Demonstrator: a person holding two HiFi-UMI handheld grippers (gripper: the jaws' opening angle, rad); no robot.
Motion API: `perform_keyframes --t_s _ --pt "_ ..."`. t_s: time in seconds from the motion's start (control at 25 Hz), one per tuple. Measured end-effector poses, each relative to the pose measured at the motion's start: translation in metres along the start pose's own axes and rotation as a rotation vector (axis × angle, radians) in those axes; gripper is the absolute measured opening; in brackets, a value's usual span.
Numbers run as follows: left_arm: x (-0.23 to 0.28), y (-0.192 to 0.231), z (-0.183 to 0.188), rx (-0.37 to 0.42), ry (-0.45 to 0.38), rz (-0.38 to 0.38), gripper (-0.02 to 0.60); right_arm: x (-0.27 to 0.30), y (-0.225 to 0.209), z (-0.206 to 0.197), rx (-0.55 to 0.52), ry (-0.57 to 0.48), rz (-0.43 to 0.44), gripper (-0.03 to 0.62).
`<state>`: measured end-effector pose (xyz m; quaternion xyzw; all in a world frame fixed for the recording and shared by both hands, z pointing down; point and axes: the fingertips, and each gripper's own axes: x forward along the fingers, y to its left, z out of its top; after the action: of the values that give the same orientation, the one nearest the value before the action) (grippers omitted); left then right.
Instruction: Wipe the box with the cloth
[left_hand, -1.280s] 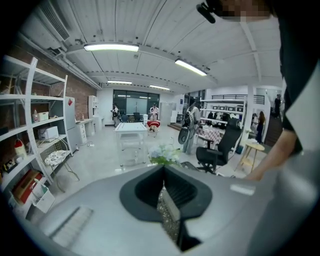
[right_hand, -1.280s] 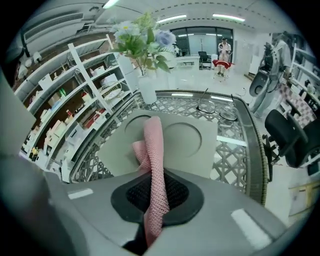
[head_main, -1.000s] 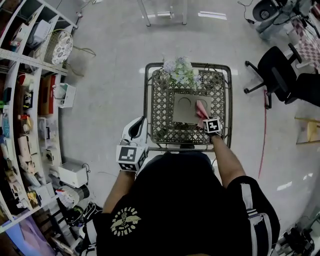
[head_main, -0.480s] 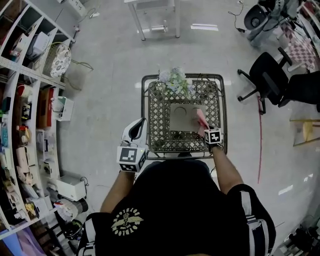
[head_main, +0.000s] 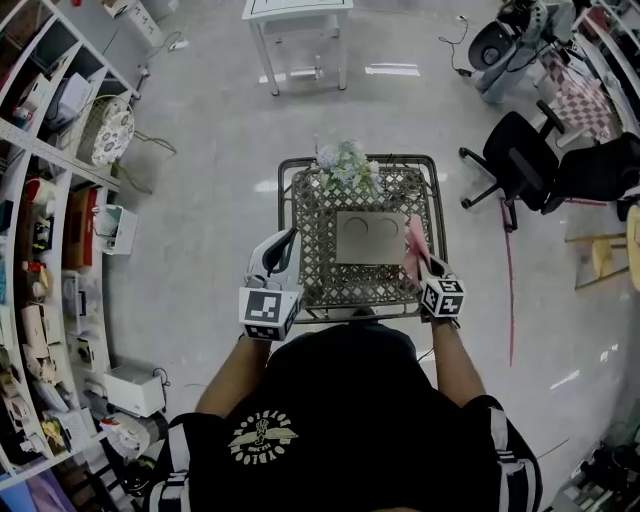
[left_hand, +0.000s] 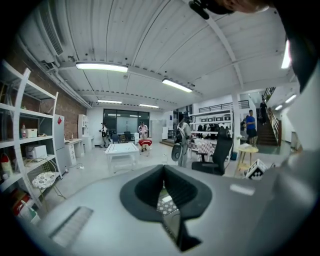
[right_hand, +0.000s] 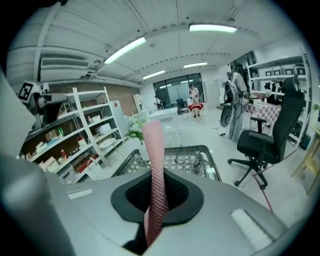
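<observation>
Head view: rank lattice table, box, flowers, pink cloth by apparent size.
1. lattice table
2. box
3. flowers
4. pink cloth: bunched in the right tool and raised toward the camera, so its place against the flowers is unsure.

Pale glossy floor (head_main: 200, 200), shelves (head_main: 40, 200), office chairs (head_main: 515, 160)

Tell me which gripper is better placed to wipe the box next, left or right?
Right. The right gripper is shut on the pink cloth, just beside the box. The left gripper is shut, empty, at the table left edge.
</observation>
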<state>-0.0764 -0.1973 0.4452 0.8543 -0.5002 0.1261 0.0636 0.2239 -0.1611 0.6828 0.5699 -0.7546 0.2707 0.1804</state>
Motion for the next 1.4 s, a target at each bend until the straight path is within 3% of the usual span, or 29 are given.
perform_keyframes --t_s 0.44,0.8,1.0,1.12,1.4 --pt "-0.054 0.028 0.056 0.033 -0.162 -0.011 0.0 -0.122 0.086 0.134 -0.088 -0.379 0.021 0.017" --pt "-0.086 0.024 0.082 0.062 -0.234 -0.035 0.0 -0.206 0.129 0.2 -0.19 -0.594 -0.002 0.017" --pt "-0.092 0.028 0.085 0.061 -0.258 -0.025 0.0 -0.237 0.142 0.222 -0.266 -0.671 -0.036 0.017" --pt "-0.095 0.027 0.085 0.058 -0.263 -0.017 0.0 -0.247 0.15 0.23 -0.266 -0.711 -0.007 0.017" --pt "-0.09 0.011 0.088 0.049 -0.257 0.014 0.0 -0.247 0.128 0.233 -0.295 -0.696 -0.007 0.017"
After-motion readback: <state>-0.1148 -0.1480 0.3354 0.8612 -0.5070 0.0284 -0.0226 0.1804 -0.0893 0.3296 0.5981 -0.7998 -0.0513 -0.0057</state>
